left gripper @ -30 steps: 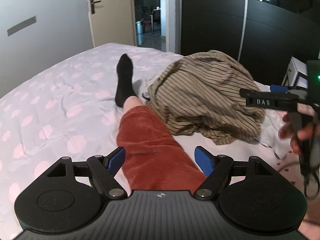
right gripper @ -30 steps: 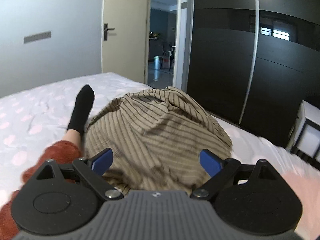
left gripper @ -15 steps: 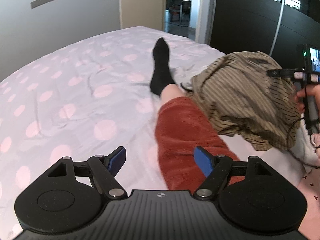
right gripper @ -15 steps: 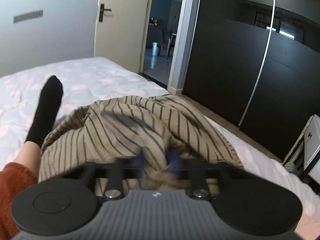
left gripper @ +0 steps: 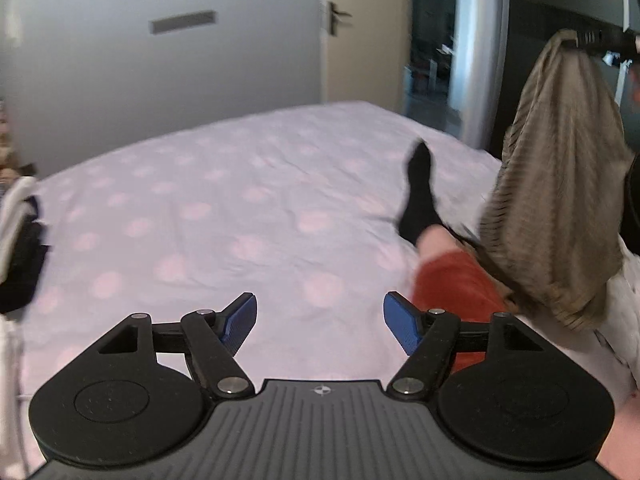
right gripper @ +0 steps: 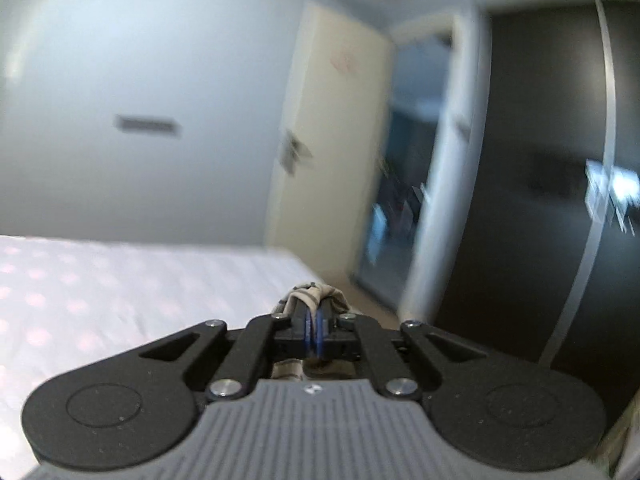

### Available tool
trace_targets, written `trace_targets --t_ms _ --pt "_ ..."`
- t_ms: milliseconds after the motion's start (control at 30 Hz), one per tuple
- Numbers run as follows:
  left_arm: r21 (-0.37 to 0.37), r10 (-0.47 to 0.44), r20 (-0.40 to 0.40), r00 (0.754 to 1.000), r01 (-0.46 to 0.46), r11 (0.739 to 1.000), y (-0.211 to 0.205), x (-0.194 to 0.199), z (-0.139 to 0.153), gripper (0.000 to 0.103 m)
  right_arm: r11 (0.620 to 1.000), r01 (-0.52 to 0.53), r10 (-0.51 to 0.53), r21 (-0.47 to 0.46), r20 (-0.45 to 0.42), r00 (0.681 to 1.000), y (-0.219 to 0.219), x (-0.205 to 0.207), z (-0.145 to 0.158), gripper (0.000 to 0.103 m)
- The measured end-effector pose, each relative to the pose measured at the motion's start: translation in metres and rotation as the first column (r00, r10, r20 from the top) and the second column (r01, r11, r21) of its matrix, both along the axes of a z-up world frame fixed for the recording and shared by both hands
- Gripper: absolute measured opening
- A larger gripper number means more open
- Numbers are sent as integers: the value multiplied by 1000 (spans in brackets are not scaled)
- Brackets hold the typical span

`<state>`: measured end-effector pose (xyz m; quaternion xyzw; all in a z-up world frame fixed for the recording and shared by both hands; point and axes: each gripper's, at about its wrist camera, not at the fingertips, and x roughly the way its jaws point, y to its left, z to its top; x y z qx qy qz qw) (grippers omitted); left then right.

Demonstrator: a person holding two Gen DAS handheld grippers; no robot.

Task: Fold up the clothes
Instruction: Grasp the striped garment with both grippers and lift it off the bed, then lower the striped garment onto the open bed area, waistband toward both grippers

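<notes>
A beige garment with thin dark stripes (left gripper: pixel 560 184) hangs in the air at the right of the left wrist view, held at its top by my right gripper (left gripper: pixel 576 40). In the right wrist view the right gripper (right gripper: pixel 314 326) is shut on a bunched bit of that striped cloth (right gripper: pixel 310 296). My left gripper (left gripper: pixel 320 320) is open and empty, low over the bed (left gripper: pixel 200 220), left of the hanging garment.
A person's leg in red trousers (left gripper: pixel 456 280) and a black sock (left gripper: pixel 418 196) lies on the pink-dotted sheet beside the garment. Dark and white clothes (left gripper: pixel 16 240) lie at the left edge. White cloth (left gripper: pixel 616 320) lies under the garment. A door and a dark wardrobe stand beyond the bed.
My right gripper closed on the striped garment and lifted it off the bed, so it now hangs. My left gripper swung left, staying open.
</notes>
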<state>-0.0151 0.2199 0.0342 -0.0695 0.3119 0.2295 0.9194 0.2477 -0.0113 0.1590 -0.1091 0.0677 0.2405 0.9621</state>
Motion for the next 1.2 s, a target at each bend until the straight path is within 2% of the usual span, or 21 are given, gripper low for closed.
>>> trace_targets --t_ms 100,267,367,467,533,633,733,867,967,1033,1067,1133,1200 --pt "31 72 36 997 -73 997 14 -29 20 82 991 -132 129 14 113 985 36 -44 46 3" --pt "91 200 81 977 -207 974 36 -81 49 82 926 -376 358 46 217 908 87 -134 101 3" --pt "109 274 101 956 -285 952 50 -110 60 82 872 -485 459 71 231 858 110 -177 112 3" --pt "113 344 109 933 -355 928 65 -135 64 82 827 -554 528 99 201 825 130 -203 105 3" --pt "108 386 100 917 -396 912 77 -148 60 82 806 -581 565 112 147 812 144 -211 86 3" --pt "87 445 73 893 -450 889 97 -170 47 82 788 -606 609 107 11 793 163 -215 33 3" --pt "46 480 12 877 -480 876 113 -182 21 82 792 -606 609 71 -168 776 172 -202 -47 3" --pt "0 496 -83 864 -498 867 127 -187 -18 82 834 -551 491 -35 -409 769 176 -187 -158 3" --pt "-41 488 -130 863 -496 867 135 -188 -44 82 862 -490 360 -129 -526 770 157 -183 -227 4" --pt "-75 475 -155 866 -490 869 138 -186 -59 82 866 -467 301 -180 -558 773 144 -186 -253 4" --pt "-90 468 -163 868 -486 870 140 -184 -66 82 861 -471 287 -192 -581 761 151 -185 -258 4" --pt "-107 448 -181 875 -471 876 143 -176 -79 82 842 -497 273 -212 -626 730 152 -181 -261 5" --pt "-110 429 -200 881 -455 883 151 -168 -91 82 822 -520 282 -231 -628 725 152 -180 -257 9"
